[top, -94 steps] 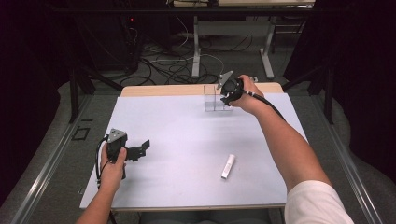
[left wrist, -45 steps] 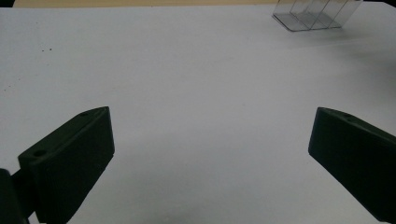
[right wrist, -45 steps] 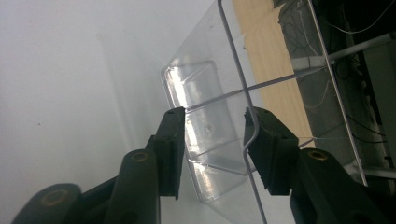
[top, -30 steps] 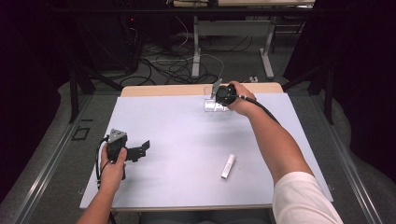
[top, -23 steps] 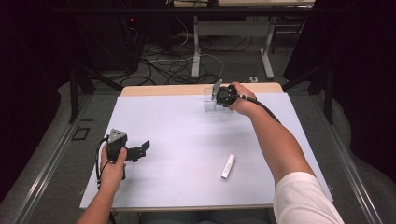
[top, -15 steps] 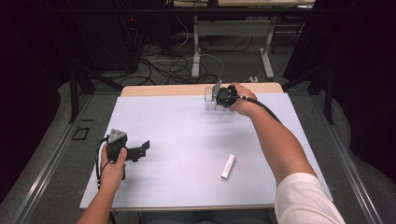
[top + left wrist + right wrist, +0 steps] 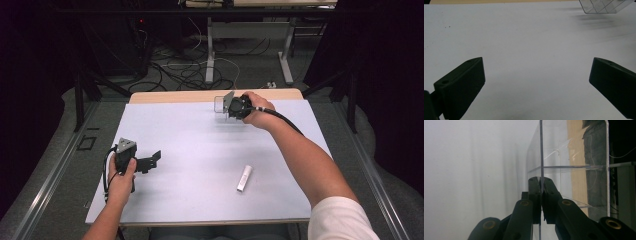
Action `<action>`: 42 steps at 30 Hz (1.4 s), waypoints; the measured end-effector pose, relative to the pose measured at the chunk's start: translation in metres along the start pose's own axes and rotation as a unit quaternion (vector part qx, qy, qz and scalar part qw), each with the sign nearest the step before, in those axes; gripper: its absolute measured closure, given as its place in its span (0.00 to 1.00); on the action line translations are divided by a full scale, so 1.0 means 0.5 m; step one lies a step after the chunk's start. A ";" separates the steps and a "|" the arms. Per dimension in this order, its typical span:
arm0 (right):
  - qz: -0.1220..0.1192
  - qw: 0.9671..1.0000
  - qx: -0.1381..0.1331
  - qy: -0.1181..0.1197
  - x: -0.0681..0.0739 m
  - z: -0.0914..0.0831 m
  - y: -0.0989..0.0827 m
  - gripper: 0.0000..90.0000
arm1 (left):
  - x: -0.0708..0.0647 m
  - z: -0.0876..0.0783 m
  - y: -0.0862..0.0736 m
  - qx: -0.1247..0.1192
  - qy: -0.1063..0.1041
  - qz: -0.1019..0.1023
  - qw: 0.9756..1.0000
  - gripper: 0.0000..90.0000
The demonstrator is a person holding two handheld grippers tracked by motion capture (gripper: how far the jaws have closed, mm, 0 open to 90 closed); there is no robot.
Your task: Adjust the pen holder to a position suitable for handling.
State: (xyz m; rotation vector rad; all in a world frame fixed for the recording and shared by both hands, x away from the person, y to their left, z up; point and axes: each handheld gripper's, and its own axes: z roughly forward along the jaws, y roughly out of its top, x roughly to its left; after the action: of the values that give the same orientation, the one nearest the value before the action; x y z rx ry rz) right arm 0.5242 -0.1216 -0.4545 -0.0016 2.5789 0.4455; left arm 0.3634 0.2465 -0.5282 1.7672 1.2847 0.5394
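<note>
A clear plastic box with inner dividers [image 7: 220, 104] is at the far middle of the white table top [image 7: 200, 195]. My right gripper [image 7: 231, 107] is shut on one thin wall of it. In the right gripper view the pads [image 7: 534, 192] pinch that wall edge-on, and the clear plastic box [image 7: 574, 157] extends beyond them. The box looks raised, with a blurred shadow under it, as the clear plastic box [image 7: 604, 6] shows in the left gripper view. My left gripper [image 7: 154, 160] rests at the near left, open with nothing between its fingers [image 7: 461, 87].
A small white tube [image 7: 244, 178] lies on the table at the near right. Beyond the far wooden edge [image 7: 200, 95] are desk legs and cables on the floor. Dark rails run along both sides.
My right gripper has come down onto the box wall and closed on it. Hand and box have since shifted slightly left and up. The left hand has not moved.
</note>
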 end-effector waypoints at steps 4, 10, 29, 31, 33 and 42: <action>-0.006 1.000 -0.004 0.005 0.018 -0.019 0.015 0.96 | 0.000 0.000 0.000 0.001 -0.001 0.001 1.000 0.00; 0.000 1.000 -0.011 0.007 0.052 -0.037 0.034 0.96 | -0.001 -0.001 0.001 0.002 -0.001 0.001 1.000 0.00; 0.002 0.998 -0.010 0.056 0.155 -0.061 0.084 0.96 | -0.002 0.001 0.000 0.005 0.000 0.004 1.000 0.00; 0.007 0.998 -0.015 0.062 0.163 -0.060 0.087 0.96 | -0.002 0.001 0.000 0.005 0.000 0.004 1.000 0.00; 0.011 0.997 -0.016 0.070 0.167 -0.058 0.088 0.96 | -0.002 0.000 -0.001 0.005 0.000 0.003 1.000 0.00; 0.004 0.996 -0.015 0.084 0.177 -0.049 0.093 0.95 | -0.002 0.002 -0.001 0.005 0.000 0.004 1.000 0.00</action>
State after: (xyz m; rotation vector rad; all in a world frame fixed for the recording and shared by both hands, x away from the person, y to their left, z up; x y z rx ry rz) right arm 0.4317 -0.0779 -0.4635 -0.0406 2.7366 0.5073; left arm 0.3636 0.2453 -0.5290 1.7804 1.2821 0.5384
